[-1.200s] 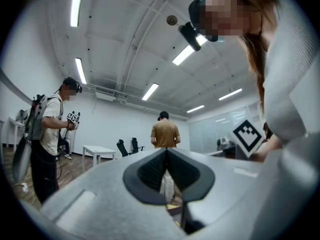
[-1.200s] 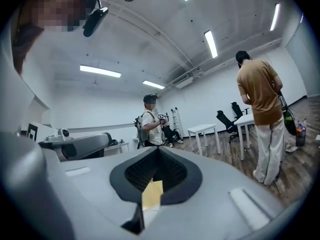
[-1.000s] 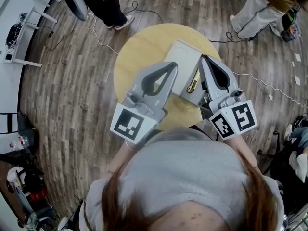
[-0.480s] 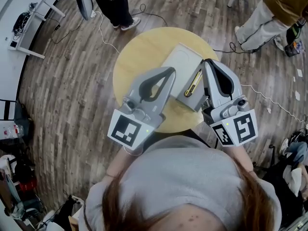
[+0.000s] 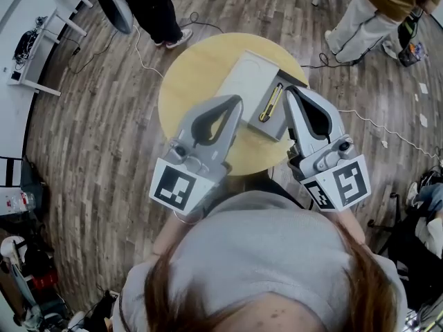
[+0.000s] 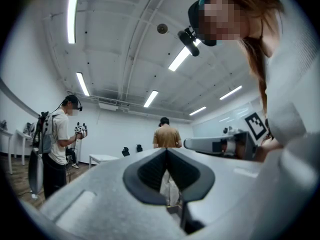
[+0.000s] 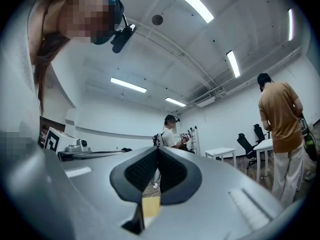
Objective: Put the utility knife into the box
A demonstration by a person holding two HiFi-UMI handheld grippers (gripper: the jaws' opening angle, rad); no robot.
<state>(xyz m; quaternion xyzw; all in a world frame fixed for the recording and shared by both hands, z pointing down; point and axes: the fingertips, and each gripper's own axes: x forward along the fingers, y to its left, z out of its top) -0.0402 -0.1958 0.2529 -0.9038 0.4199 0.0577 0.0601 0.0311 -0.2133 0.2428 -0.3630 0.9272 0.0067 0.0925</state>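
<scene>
A yellow utility knife (image 5: 269, 104) lies lengthwise in the open grey box (image 5: 246, 80) on the round wooden table (image 5: 190, 75). My left gripper (image 5: 237, 99) hovers over the table just left of the box, its jaws together with nothing between them. Just right of the box's near corner is my right gripper (image 5: 291, 90), likewise shut and empty. Both point slightly upward, so the left gripper view shows only the closed tips of the left gripper (image 6: 166, 150) against the room. In the right gripper view, the right gripper (image 7: 157, 148) appears the same way.
A person's legs (image 5: 156, 9) stand beyond the table at the upper left, and another person (image 5: 360, 19) at the upper right. Cables (image 5: 367, 120) trail over the wooden floor. A white desk (image 5: 34, 43) is at the far left.
Both grippers have drawn back from the box toward the person, the right one clearing the box's edge. The knife stays in the box.
</scene>
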